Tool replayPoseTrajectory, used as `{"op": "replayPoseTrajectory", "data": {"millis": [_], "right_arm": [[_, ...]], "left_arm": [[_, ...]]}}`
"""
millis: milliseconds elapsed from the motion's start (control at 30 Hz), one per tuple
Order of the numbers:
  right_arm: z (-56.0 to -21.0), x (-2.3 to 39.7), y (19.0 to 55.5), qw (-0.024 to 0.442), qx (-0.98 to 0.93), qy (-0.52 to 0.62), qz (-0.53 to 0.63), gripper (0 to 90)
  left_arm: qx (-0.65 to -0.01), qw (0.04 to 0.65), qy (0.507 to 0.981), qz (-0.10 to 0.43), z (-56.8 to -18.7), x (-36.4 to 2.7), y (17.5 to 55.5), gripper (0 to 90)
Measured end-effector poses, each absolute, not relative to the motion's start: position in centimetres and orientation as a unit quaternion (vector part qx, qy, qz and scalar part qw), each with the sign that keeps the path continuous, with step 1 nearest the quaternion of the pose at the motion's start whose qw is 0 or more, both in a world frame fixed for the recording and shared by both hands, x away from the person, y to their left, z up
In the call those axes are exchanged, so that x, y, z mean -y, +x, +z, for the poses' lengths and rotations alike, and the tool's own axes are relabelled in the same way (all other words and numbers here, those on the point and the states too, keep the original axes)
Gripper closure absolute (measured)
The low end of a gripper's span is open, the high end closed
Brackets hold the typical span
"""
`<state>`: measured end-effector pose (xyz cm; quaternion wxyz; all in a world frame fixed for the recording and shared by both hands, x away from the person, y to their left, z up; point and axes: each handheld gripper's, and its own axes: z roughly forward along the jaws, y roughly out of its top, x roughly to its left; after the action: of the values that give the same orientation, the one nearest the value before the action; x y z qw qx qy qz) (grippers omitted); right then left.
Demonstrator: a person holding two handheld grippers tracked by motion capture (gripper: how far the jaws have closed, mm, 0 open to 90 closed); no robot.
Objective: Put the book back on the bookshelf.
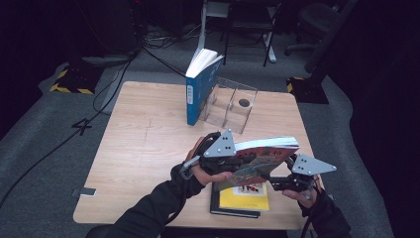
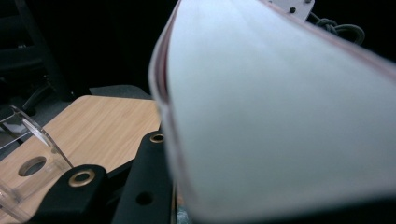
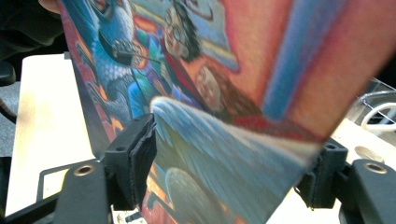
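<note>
Low in the centre of the high view, a thick paperback book with a colourful illustrated cover [image 1: 262, 161] is held up off the table [image 1: 143, 148], tilted, with its pale page block facing up and away. The left gripper [image 1: 233, 161] sits at the book's left end, its grey plate just above the person's gloved hand; in the left gripper view the white page edges [image 2: 280, 121] loom large and blurred right over a black finger [image 2: 149, 182], and the fingers appear clamped on the book, though the far finger is hidden. The right gripper [image 1: 277, 179] is at the lower right of the book; in the right gripper view its two fingers [image 3: 135, 161] straddle the painted cover [image 3: 210, 93], the left pad touching the cover, the right one at the book's edge, so the fingers stand fairly wide with the book between them. Directly under the held book, at the table's near edge, a dark book with a yellow cover panel [image 1: 245, 198] lies flat. Higher in the frame, a blue book [image 1: 200, 84] stands upright, leaning against a clear acrylic holder [image 1: 233, 104] just to its right.
</note>
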<state>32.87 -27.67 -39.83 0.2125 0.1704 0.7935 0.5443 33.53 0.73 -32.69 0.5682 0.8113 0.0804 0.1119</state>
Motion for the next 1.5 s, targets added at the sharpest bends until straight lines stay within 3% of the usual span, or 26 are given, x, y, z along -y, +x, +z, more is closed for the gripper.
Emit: {"op": "replayPoseTrajectory", "data": {"millis": [300,600,1100,1500], "right_arm": [[-40.4,28.7,33.5,0.206,-0.799,0.188,0.532,31.0],[-40.8,29.5,33.6,0.212,-0.798,0.196,0.529,32.7],[-42.0,29.9,33.8,0.203,-0.806,0.212,0.514,32.3],[-42.6,29.5,33.9,0.194,-0.814,0.210,0.505,32.2]], "left_arm": [[-0.098,0.577,0.803,0.117,-32.8,-1.0,34.2,73.5],[-0.121,0.563,0.802,0.161,-31.7,-2.4,35.4,73.6],[-0.226,0.550,0.770,0.231,-31.2,-7.4,39.3,73.7],[-0.273,0.530,0.752,0.280,-31.2,-8.6,42.5,73.7]]}}
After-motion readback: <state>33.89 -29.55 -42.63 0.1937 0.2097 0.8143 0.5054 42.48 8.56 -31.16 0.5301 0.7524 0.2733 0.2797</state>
